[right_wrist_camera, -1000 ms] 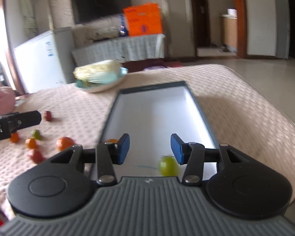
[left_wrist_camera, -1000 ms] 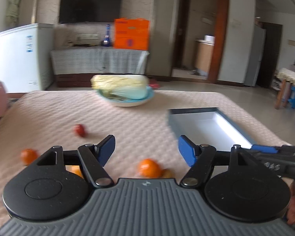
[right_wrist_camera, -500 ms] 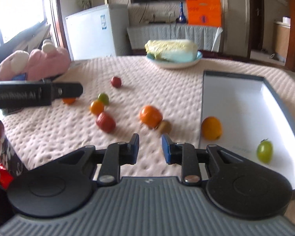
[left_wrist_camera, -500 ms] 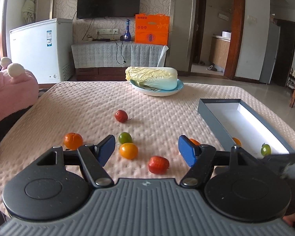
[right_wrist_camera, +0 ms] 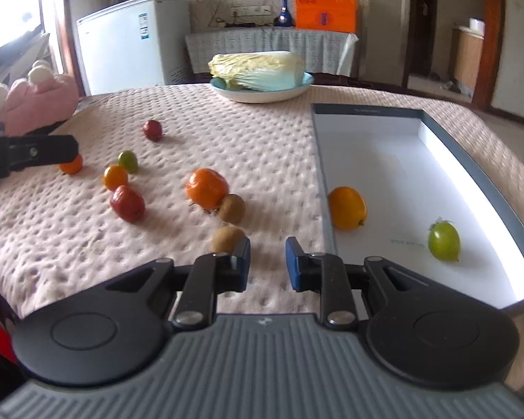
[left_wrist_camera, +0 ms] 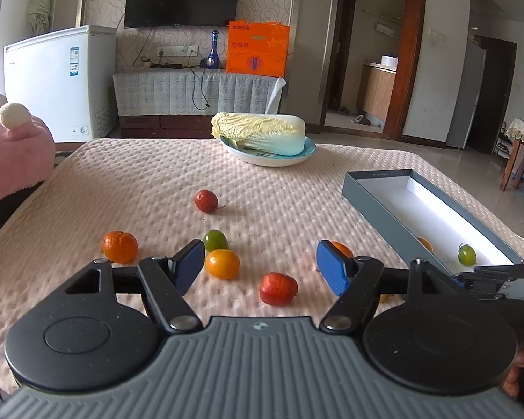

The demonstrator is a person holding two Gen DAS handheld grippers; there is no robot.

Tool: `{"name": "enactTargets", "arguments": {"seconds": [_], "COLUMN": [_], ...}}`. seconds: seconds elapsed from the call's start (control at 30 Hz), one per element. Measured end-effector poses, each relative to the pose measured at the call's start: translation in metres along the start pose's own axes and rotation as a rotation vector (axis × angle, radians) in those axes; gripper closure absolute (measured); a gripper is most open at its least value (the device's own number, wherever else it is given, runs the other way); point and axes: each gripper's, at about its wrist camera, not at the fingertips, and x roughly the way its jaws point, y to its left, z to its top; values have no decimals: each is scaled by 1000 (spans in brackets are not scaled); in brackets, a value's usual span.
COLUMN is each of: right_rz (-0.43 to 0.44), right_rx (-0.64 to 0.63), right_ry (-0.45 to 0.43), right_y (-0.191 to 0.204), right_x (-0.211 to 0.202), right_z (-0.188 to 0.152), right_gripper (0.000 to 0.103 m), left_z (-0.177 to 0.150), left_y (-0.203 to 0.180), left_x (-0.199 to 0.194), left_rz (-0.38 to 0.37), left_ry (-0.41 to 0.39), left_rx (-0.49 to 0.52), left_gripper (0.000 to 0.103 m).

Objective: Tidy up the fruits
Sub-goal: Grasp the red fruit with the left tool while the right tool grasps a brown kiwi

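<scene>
Hiding from left view: kiwis (right_wrist_camera: 227, 238)

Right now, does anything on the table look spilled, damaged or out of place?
Nothing spilled or damaged. The only oddity is the unfinished sorting: just an orange fruit and a green one lie in the grey box, while eight small fruits, such as a red one, sit scattered on the pink cloth.

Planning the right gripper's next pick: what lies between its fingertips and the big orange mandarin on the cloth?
Two small brown fruits: one beside the right gripper, another touching the mandarin, seen in the right wrist view.
</scene>
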Motion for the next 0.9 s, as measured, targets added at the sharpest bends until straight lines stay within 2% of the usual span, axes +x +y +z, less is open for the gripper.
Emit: {"name": "enactTargets", "arguments": {"seconds": [0.17,0.27,0.5,0.6,0.73,0.9], "right_rz": [44,2,9,23,43,72], "right_rx": [-38,-67,-85,-84,-52,-13], "right_ry": [9,19,56,60,49,17], "right_y": [18,24,25,22,11,-5], "right_x": [8,16,32,30,19,2], "right_z": [2,3,8,8,9,12], "right_gripper": [78,75,75,75,75,75], "left_z": [-9,-14,-20,-21,-23,-25], "left_y": [5,7,4,-6,-20,-26], "left_x": [10,16,39,48,60,74], "left_rz": [2,3,4,-5,-24,-2], "left_ry": [41,67,110,117,131,143], "left_rx": [21,36,44,71,94,97], "left_gripper": [28,28,28,30,41,43]}}
